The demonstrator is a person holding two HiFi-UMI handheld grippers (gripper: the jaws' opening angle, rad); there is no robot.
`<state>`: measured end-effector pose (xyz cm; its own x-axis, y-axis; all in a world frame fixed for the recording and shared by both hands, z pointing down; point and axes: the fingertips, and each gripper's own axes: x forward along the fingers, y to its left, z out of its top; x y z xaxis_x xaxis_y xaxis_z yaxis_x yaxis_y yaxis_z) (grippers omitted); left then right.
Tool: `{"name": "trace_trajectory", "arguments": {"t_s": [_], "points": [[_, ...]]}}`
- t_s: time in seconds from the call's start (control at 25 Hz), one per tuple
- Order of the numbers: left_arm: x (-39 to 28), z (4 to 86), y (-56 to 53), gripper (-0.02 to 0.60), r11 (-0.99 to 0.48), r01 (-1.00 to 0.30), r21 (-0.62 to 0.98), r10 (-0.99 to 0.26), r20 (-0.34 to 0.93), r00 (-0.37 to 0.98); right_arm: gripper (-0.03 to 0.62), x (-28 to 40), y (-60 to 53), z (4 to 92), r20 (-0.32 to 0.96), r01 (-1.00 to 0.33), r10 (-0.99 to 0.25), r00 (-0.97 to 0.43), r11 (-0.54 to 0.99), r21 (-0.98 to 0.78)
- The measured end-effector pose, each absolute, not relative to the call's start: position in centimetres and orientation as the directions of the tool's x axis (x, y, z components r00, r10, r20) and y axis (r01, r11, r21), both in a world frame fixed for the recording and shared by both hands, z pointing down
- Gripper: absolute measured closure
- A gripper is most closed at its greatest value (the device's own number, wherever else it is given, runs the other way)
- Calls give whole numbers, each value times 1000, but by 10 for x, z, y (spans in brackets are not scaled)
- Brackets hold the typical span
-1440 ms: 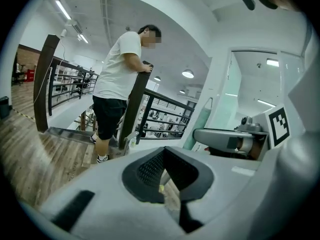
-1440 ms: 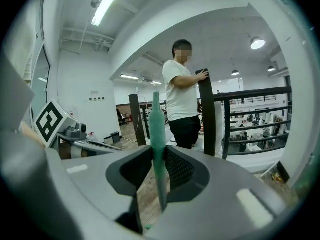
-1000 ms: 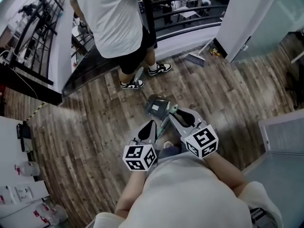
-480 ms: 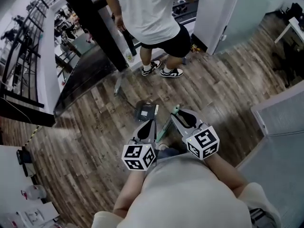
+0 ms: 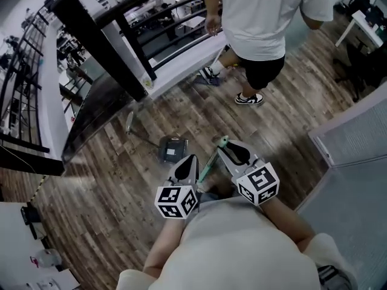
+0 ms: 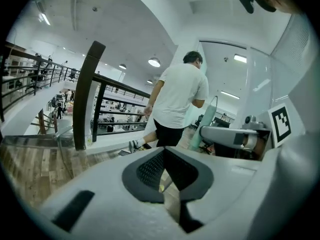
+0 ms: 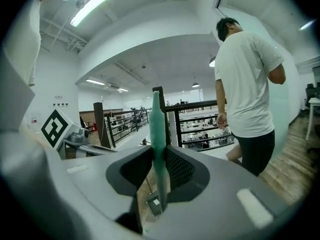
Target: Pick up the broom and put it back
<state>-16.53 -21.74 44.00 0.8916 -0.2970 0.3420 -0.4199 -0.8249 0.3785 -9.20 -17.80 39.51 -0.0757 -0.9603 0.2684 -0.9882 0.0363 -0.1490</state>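
Observation:
My right gripper (image 5: 225, 144) is shut on the broom's green handle (image 5: 211, 161), which slants down towards my body; the broom's head is hidden under me. In the right gripper view the handle (image 7: 158, 134) stands upright, pinched between the dark pads. Just left of it, my left gripper (image 5: 192, 159) is shut, and the left gripper view shows nothing between its pads (image 6: 150, 166). The same view shows the green handle (image 6: 210, 119) off to the right. Both grippers point forward over the wooden floor.
A grey dustpan (image 5: 172, 150) with a thin long handle sits on the floor just ahead of the left gripper. A person in a white shirt (image 5: 257, 17) walks ahead at the upper right. A dark railing (image 5: 100, 47) runs at the left, a grey partition (image 5: 351, 138) at the right.
The view has swung round: the railing moved in at the left and the walking person passed from upper left to upper right. The dustpan drifted left. Both grippers kept their hold and pose.

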Motion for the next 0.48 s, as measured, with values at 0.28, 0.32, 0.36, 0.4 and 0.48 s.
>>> {"name": "trace_trajectory", "arguments": {"t_s": [0.28,0.32,0.36,0.4,0.48], "points": [[-116,432,-189,576,-846,-386,369,-260,346,901,499,-45,-148,389,268,-988,-963,-39,-3,-154],[-110,431,-186,577,-850,-379,366,-253,348,903,499,-38,-144,389,268,-988,-963,-33,-9,-154],[-104,431,-183,575,-854,-373,363,-246,349,904,499,-32,-141,389,267,-988,-963,-27,-15,-154],[-98,431,-180,576,-858,-366,361,-239,351,906,499,-26,-137,390,266,-988,-964,-20,-22,-155],[-85,431,-175,575,-865,-352,356,-224,353,908,499,-14,-130,391,263,-987,-965,-7,-36,-157]]}}
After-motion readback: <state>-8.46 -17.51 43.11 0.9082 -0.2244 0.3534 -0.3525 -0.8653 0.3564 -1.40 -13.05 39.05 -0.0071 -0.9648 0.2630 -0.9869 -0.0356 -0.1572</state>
